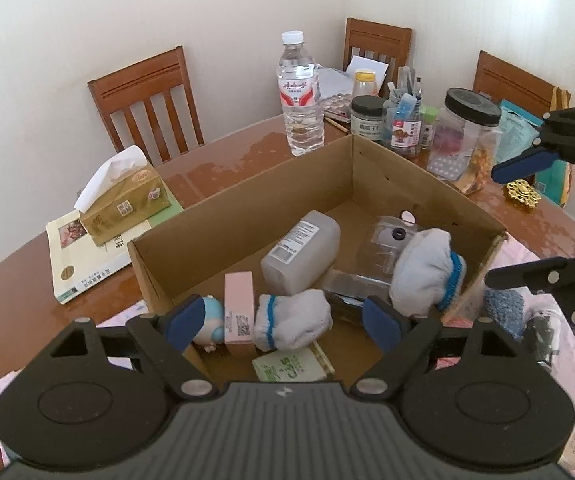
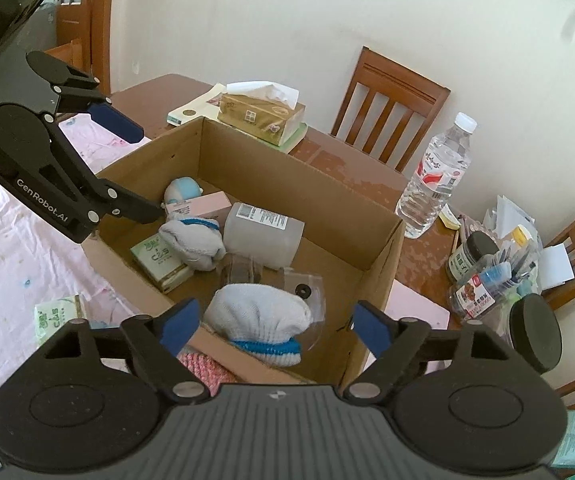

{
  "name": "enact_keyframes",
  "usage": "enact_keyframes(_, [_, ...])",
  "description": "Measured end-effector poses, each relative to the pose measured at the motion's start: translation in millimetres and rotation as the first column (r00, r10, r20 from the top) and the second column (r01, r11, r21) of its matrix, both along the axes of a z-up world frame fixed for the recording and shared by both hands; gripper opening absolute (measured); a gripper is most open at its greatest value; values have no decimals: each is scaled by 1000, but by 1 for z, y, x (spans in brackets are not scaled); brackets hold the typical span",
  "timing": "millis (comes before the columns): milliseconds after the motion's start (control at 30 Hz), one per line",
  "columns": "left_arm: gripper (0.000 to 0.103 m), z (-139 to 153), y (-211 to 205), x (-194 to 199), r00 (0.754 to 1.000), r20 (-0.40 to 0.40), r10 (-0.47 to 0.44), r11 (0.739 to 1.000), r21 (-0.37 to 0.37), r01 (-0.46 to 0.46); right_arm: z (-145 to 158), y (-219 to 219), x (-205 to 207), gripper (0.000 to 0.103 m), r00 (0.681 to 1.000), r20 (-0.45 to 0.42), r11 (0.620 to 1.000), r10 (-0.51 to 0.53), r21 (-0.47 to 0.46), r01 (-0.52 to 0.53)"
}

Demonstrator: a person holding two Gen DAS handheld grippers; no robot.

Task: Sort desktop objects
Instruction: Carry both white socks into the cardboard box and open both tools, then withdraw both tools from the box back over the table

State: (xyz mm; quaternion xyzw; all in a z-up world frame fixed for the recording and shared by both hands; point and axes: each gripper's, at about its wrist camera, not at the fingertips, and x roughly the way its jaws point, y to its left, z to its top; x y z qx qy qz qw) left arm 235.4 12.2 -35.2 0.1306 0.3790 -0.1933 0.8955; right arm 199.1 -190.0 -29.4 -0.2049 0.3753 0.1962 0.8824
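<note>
We hold the left gripper (image 1: 287, 322) and right gripper (image 2: 275, 326), jaws spread and empty, over one open brown cardboard box (image 1: 247, 196) containing two white blue-cuffed gloves (image 1: 291, 320), one frosted plastic bottle (image 1: 301, 252) and one pink carton (image 1: 238, 308).

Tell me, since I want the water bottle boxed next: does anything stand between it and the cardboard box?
Nothing visible does. The water bottle stands upright on the table just outside the cardboard box far wall, with only bare tabletop between them.
</note>
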Motion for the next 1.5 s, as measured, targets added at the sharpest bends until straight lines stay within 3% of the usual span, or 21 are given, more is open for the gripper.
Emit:
enact_keyframes(200, [90, 4, 0, -21, 1000, 20, -5, 1000, 12, 5, 0, -2, -20, 88, 1000, 0, 1000, 0, 4, 0])
enact_keyframes(567, [90, -8, 5, -73, 999, -38, -5, 1000, 1, 5, -9, -3, -70, 91, 1000, -18, 1000, 6, 20, -5])
enact_keyframes(867, [90, -43, 6, -101, 993, -106, 47, 999, 22, -45, -33, -8, -108, 98, 996, -80, 999, -27, 41, 31])
enact_keyframes(1500, [90, -108, 12, -106, 968, -215, 131, 989, 100, -112, -85, -18, -151, 98, 965, -242, 994, -101, 5, 105])
